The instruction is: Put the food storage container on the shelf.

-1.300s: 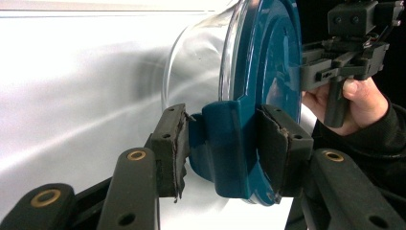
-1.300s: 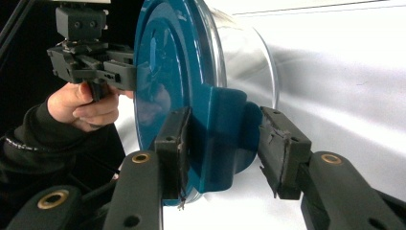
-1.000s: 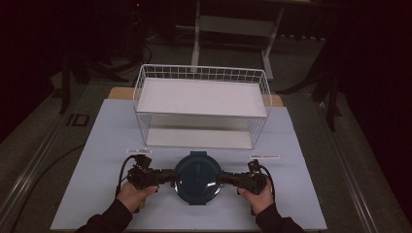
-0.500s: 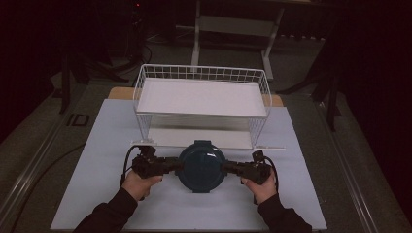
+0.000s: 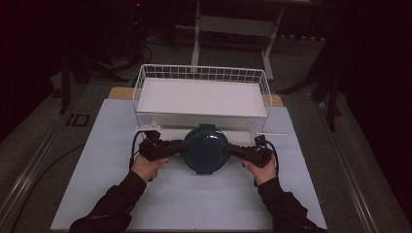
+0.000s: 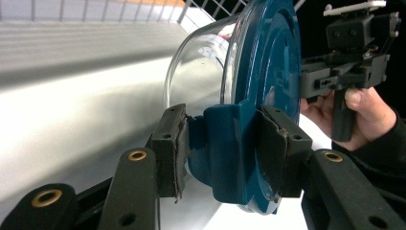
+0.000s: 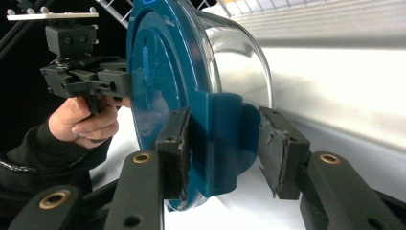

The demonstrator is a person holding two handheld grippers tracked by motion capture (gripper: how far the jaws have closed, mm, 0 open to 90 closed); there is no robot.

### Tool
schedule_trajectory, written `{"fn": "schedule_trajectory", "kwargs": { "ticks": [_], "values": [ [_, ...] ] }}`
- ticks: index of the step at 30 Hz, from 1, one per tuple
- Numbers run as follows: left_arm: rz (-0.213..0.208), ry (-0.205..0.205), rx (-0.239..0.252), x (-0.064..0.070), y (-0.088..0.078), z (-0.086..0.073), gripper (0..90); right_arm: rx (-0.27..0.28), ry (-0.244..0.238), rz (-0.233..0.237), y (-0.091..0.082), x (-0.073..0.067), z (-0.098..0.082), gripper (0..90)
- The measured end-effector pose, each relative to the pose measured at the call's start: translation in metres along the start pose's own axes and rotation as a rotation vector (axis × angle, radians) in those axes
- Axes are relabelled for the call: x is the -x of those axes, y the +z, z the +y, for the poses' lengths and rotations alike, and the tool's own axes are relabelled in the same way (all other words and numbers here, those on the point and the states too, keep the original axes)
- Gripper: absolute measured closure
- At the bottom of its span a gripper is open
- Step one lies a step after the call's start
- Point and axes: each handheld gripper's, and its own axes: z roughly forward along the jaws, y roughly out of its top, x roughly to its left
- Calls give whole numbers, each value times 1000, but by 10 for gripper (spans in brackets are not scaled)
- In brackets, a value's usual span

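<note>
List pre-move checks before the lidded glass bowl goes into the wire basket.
1. Left gripper shut on the side tab of the dark blue round plastic lid: ok.
2. Right gripper shut on the opposite tab: ok, a pad on either side of it.
3. Lid seated on the round clear glass bowl: ok, the rim looks flush in both gripper views.
4. White rectangular wire basket ready to receive: ok, its white floor is bare.
5. Bowl bottom higher than the basket's near rim: cannot tell.
6. Cables away from the basket: ok, they trail beside the hands.
</note>
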Motion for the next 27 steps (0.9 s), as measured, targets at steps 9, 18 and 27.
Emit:
{"fn": "schedule_trajectory", "kwargs": {
  "ticks": [9, 18, 27],
  "values": [
    [5, 18, -1, -20, 10, 3, 559, 21, -23, -14, 12, 15, 6, 566],
    [19, 12, 22, -36, 19, 0, 558, 32, -48, -48, 23, 26, 5, 565],
    [30, 2, 46, -42, 24, 0, 558, 39, -29, -64, 27, 31, 7, 562]
  ]
}}
